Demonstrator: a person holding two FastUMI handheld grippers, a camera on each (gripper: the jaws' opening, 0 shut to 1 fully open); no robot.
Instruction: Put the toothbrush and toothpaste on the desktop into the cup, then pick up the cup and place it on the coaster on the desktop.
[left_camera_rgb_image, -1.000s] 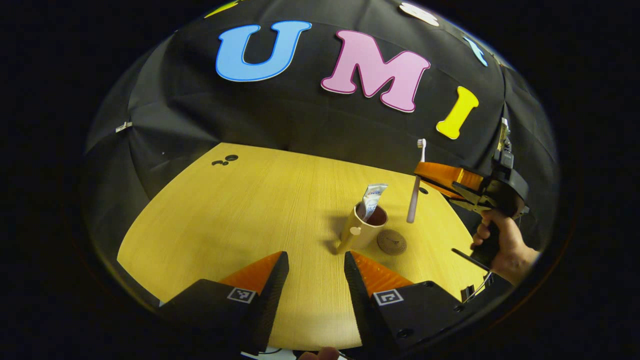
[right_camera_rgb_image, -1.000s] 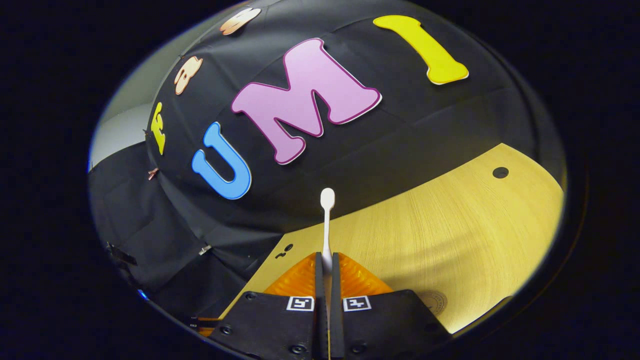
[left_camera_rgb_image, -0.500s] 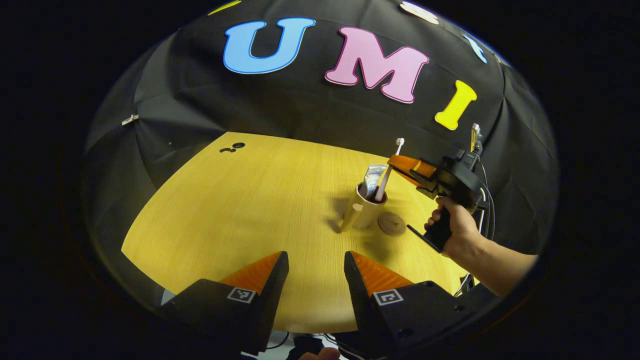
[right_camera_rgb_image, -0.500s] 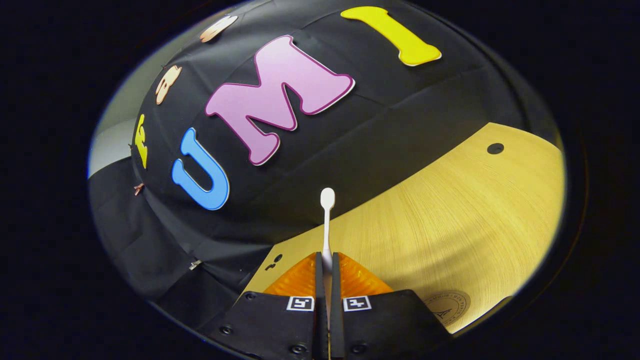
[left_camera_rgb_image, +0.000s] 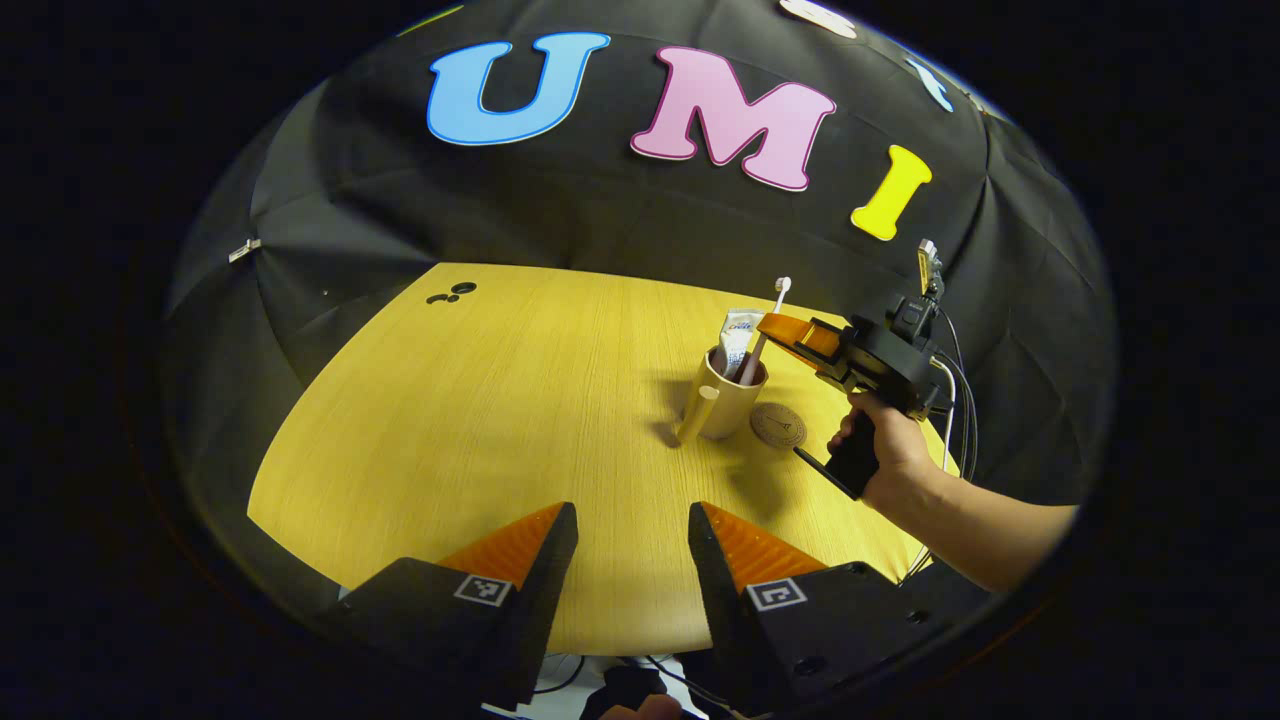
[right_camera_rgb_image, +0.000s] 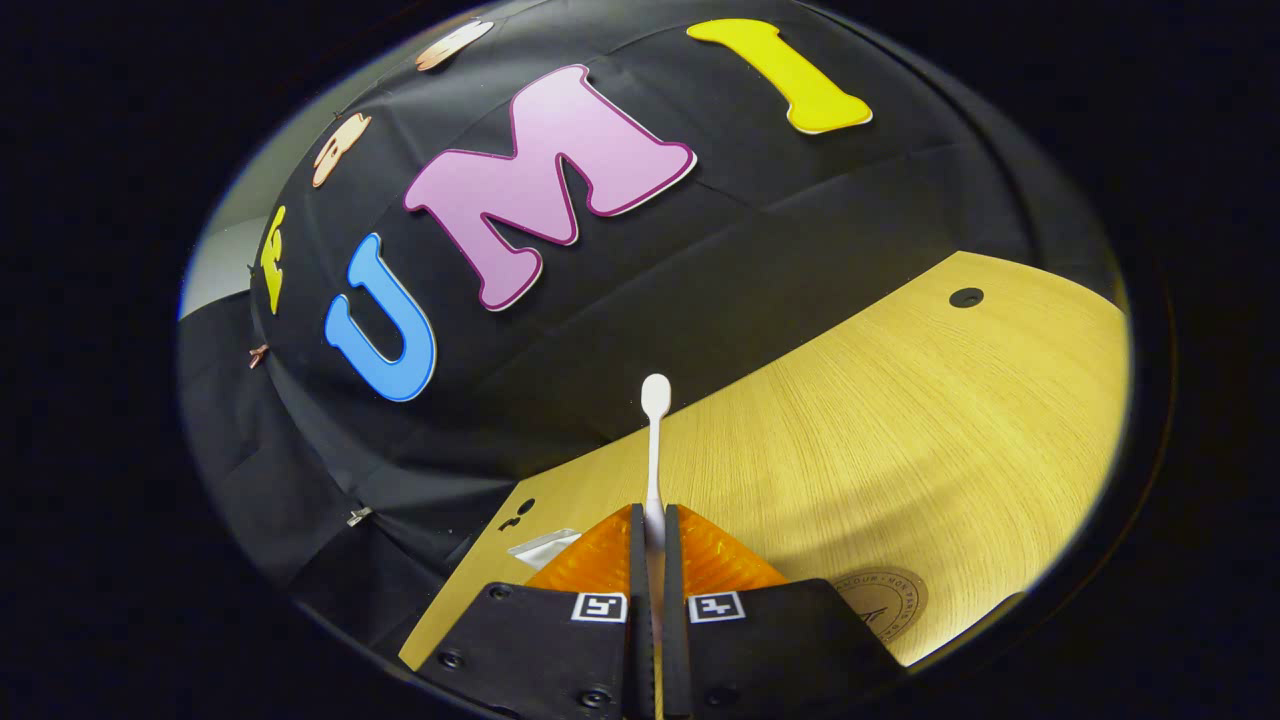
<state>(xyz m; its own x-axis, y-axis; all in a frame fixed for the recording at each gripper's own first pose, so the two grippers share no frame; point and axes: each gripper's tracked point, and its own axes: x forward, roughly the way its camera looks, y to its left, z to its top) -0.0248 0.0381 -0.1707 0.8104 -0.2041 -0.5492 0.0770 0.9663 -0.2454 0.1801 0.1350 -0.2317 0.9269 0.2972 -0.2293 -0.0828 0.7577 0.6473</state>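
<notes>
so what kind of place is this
Probably a staged recording booth, not a real bathroom: black cloth wall behind a bare wooden desktop, with just a cup and coaster set out.

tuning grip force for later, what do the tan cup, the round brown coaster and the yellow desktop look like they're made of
Tan cup with a handle: smooth and matte, likely plastic or ceramic; cannot tell which. Round brown coaster: flat disc with a stamped ring mark, looks like wood or cork. Yellow desktop: fine parallel grain lines suggest wood or wood-look laminate with a satin finish.
</notes>
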